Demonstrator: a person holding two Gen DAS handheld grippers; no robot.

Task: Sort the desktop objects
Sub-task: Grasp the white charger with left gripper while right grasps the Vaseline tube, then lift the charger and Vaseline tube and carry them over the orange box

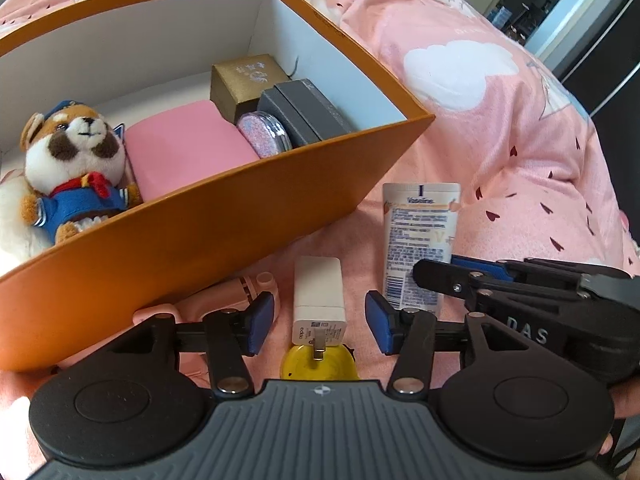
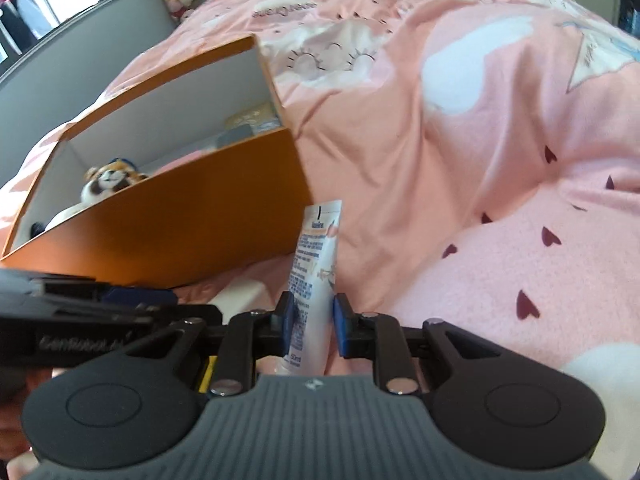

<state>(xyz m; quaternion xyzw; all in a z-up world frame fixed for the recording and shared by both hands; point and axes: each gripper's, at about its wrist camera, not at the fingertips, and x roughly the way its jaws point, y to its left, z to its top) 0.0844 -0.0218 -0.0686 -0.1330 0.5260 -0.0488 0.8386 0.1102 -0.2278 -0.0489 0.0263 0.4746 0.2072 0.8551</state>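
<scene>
My left gripper [image 1: 320,322] hangs open over a white charger plug [image 1: 319,288] lying on the pink bedspread, with a gap on each side of it. A round yellow thing [image 1: 320,364] peeks out beneath the plug's prongs. To its right lies a Vaseline tube [image 1: 416,232]. My right gripper [image 2: 314,324] is shut on this tube [image 2: 316,256], both blue pads against its lower half. Its black fingers [image 1: 440,280] reach in from the right in the left wrist view.
An open orange box [image 1: 240,208] stands close behind, holding a plush dog [image 1: 76,152], a pink pad [image 1: 188,144], a gold box [image 1: 244,80], a grey box [image 1: 308,112] and a glittery compact [image 1: 262,136]. A pink object [image 1: 224,296] lies by its front wall.
</scene>
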